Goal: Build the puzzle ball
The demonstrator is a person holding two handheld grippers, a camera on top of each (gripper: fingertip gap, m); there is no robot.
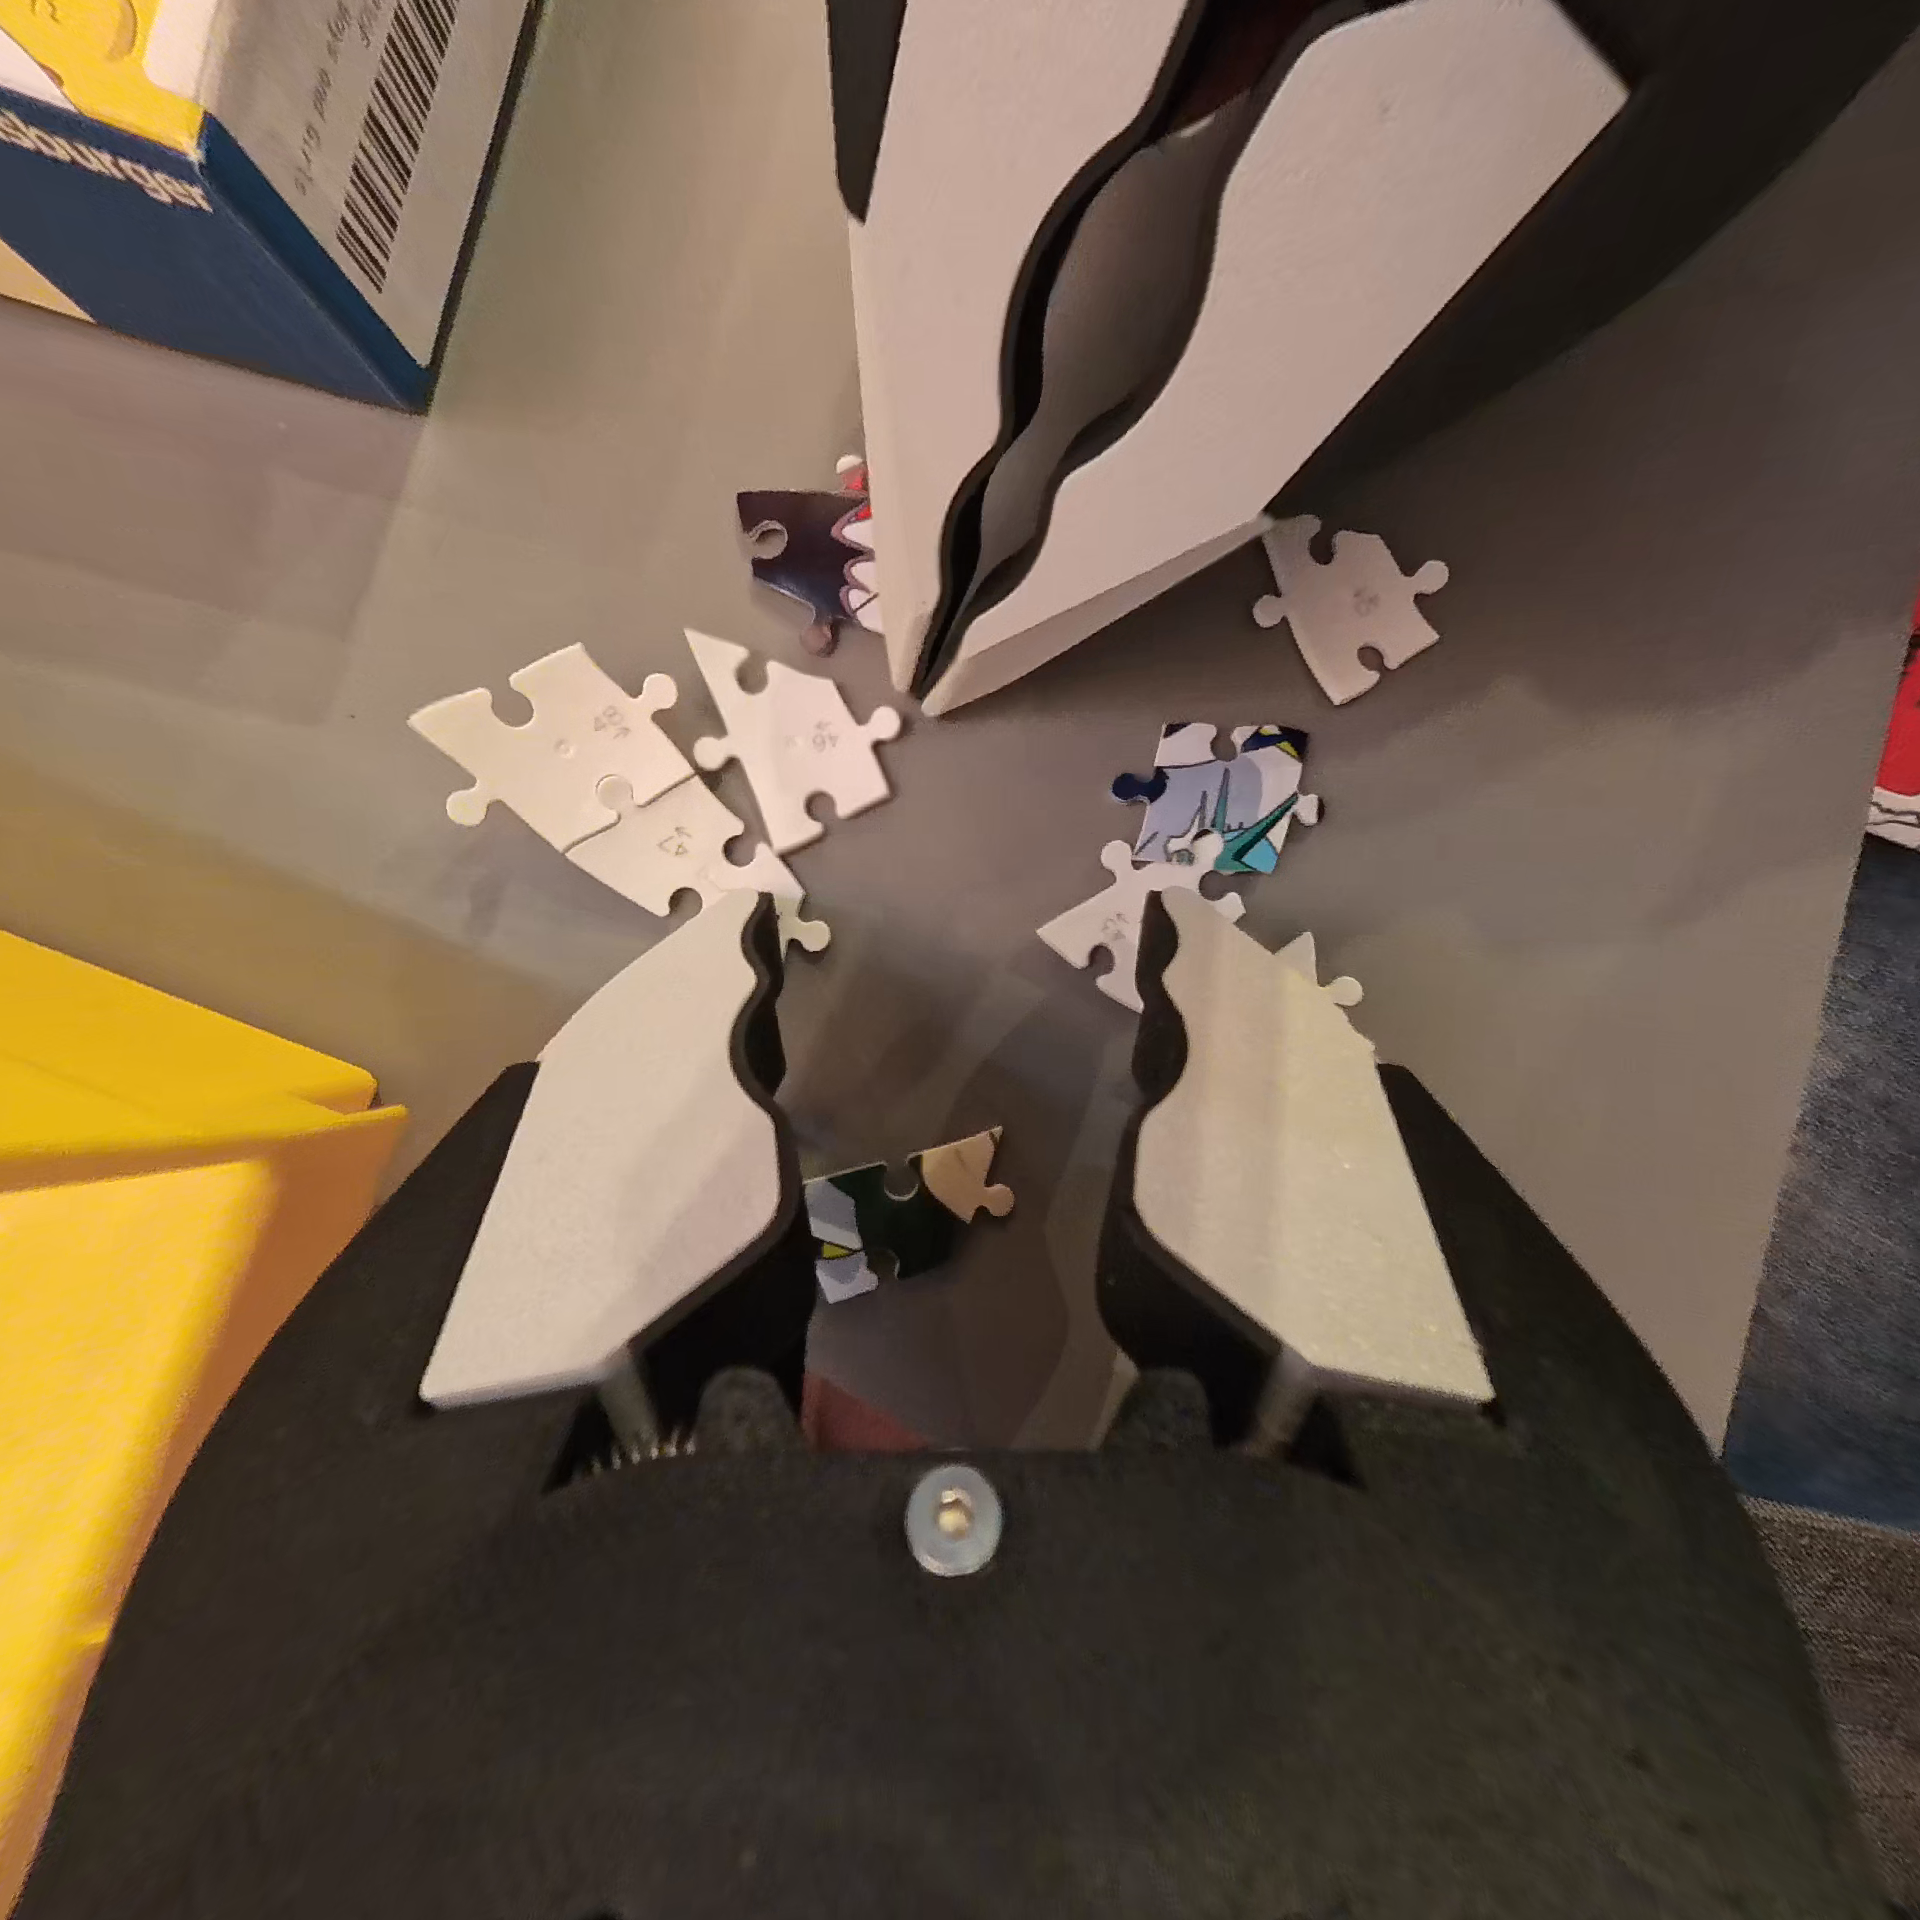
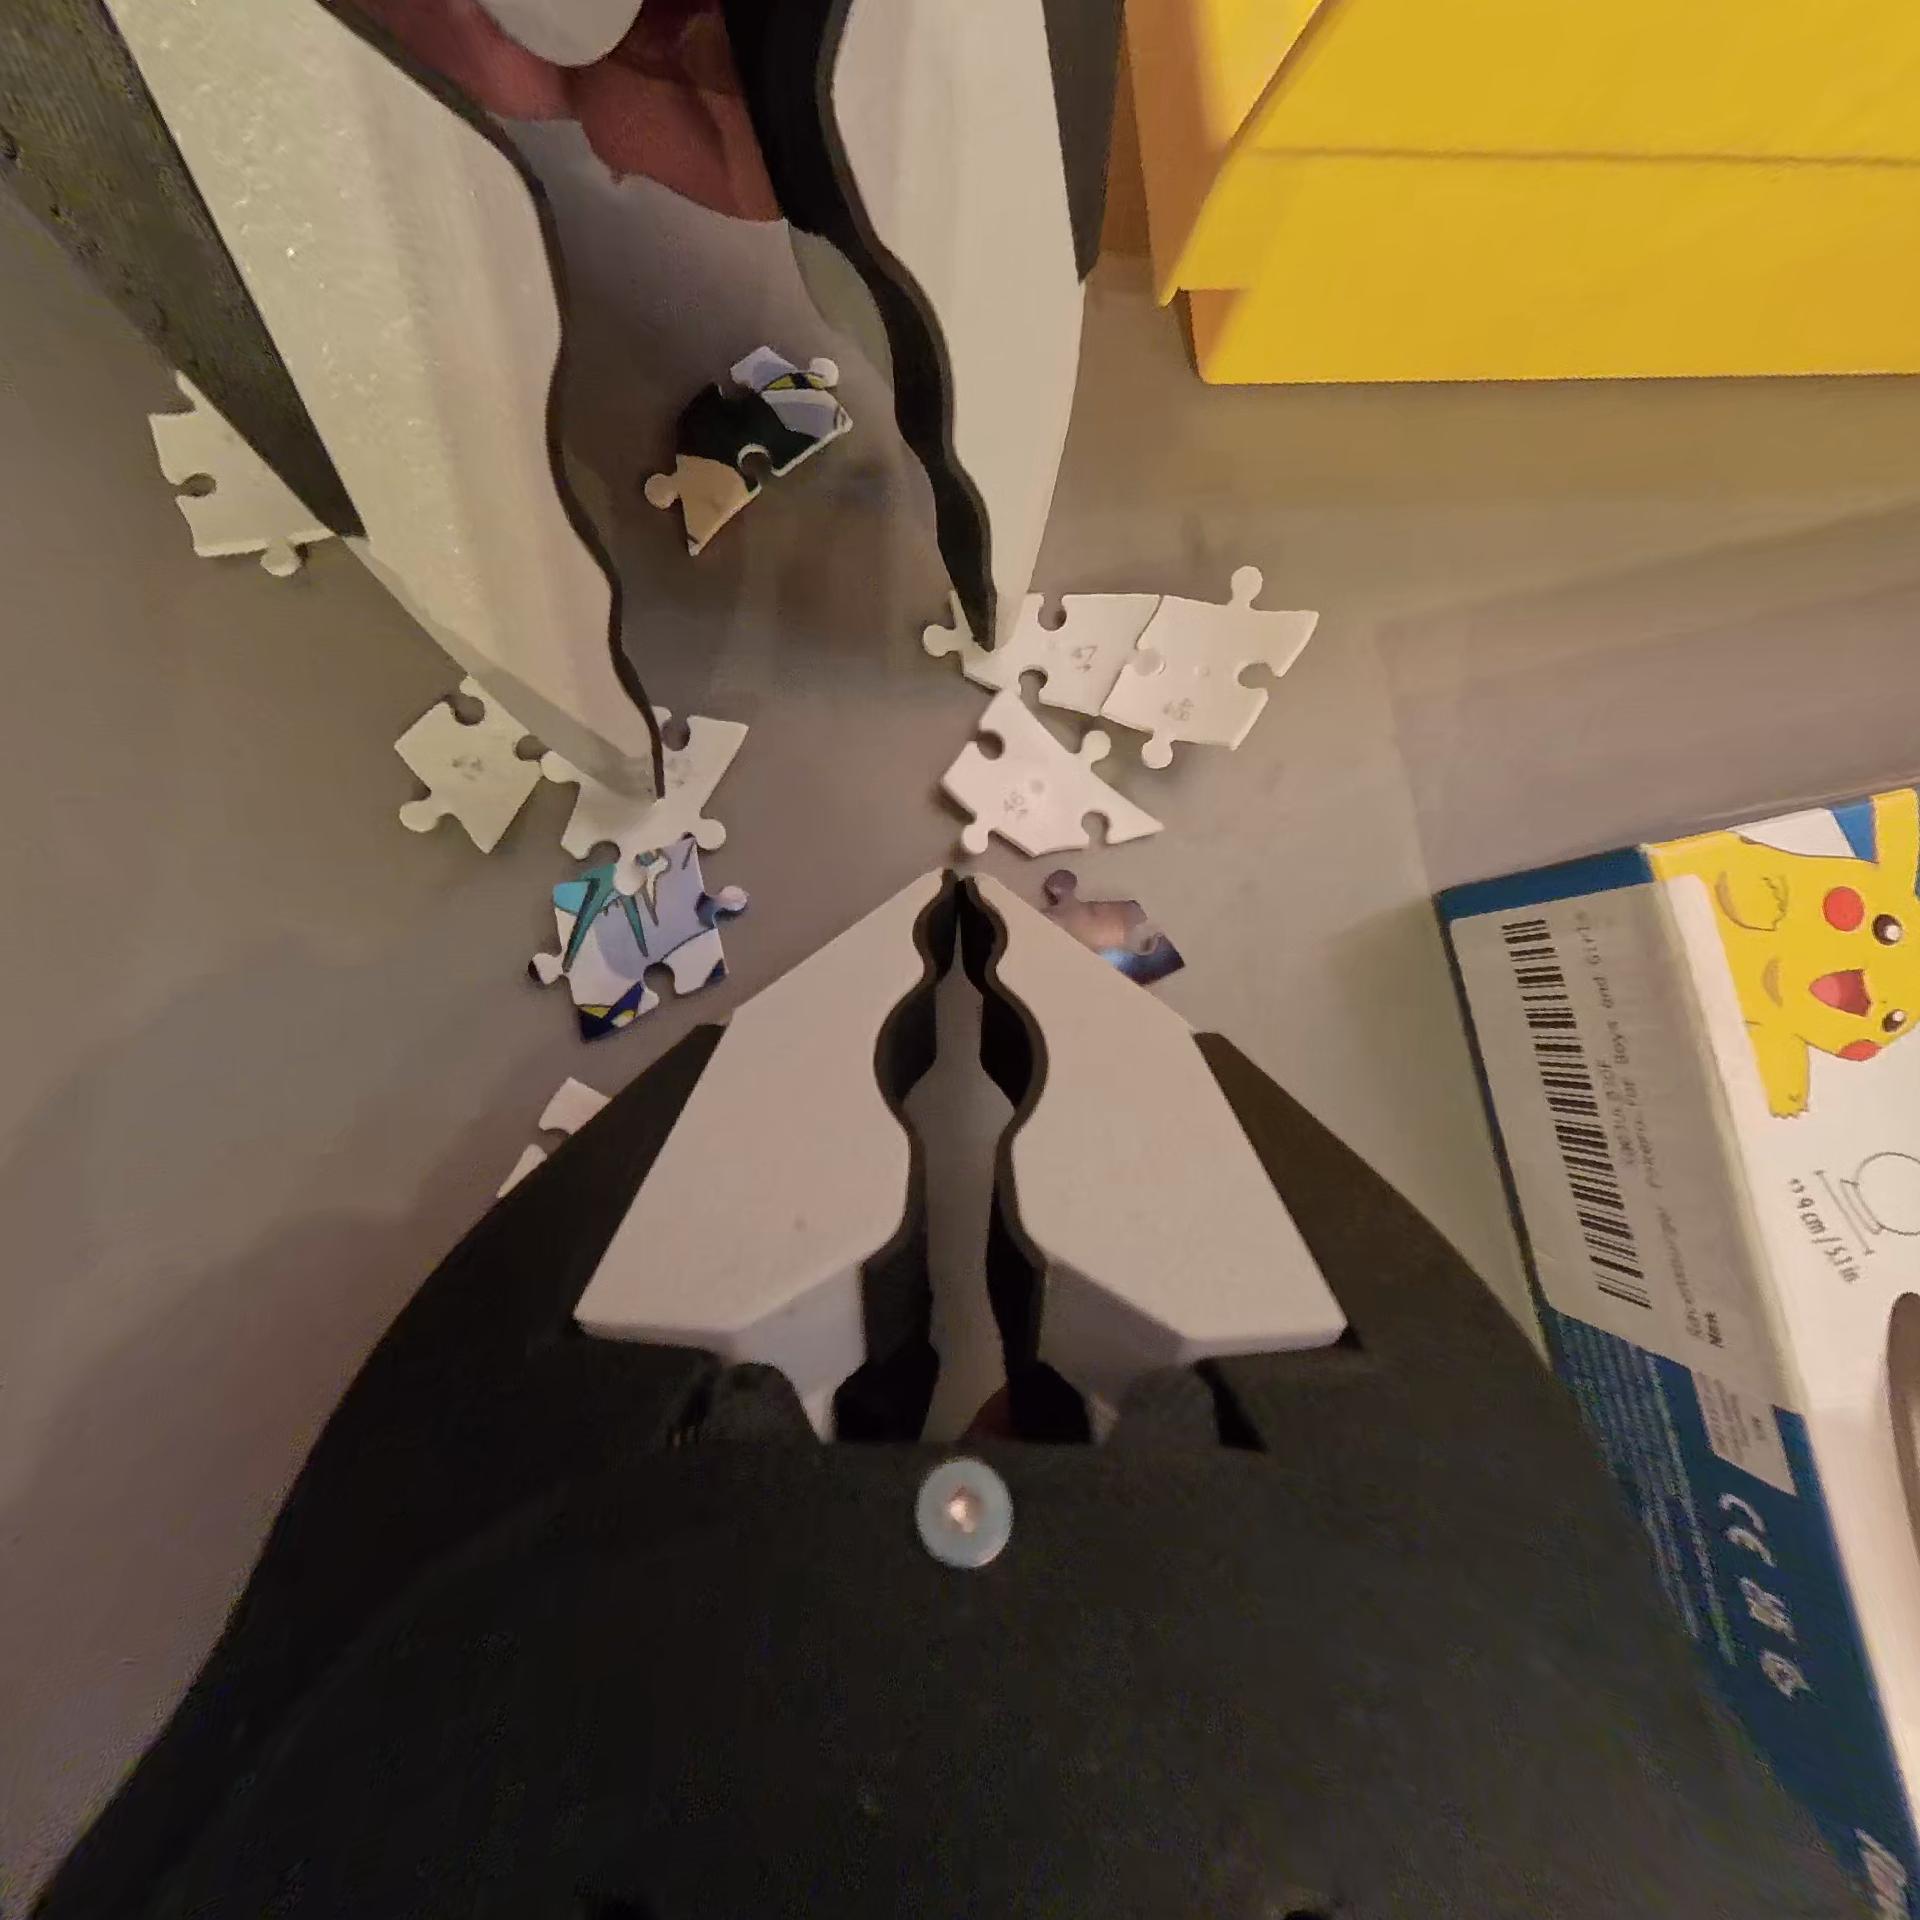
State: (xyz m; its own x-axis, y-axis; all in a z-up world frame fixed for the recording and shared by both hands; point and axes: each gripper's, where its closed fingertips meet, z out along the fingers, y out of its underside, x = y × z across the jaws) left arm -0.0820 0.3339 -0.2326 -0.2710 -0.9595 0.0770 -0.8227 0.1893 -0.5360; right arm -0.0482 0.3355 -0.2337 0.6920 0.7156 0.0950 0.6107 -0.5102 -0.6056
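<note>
Two views split the scene between them: only the right wrist view shows the printed face of the puzzle box (image 2: 1766, 1195), with its yellow cartoon figure, and two more white pieces at the far left, while only the left wrist view shows a lone white piece (image 1: 1351, 608) beyond the other tool, along with red fabric at the right edge. Loose puzzle pieces lie scattered on the grey table (image 1: 1507, 883); no ball is assembled. Most lie blank side up, white with small embossed marks, and two of them are joined (image 1: 592, 774); a few show coloured print, such as a blue-and-teal piece (image 1: 1221, 795). The left gripper (image 1: 961, 914) has its fingers spread apart, holding nothing, a dark printed piece (image 1: 909, 1210) lying on the table between them. The right gripper (image 2: 958, 883) has its fingers pressed together at the tips, empty. A yellow box (image 2: 1558, 187) sits at the table's side.
</note>
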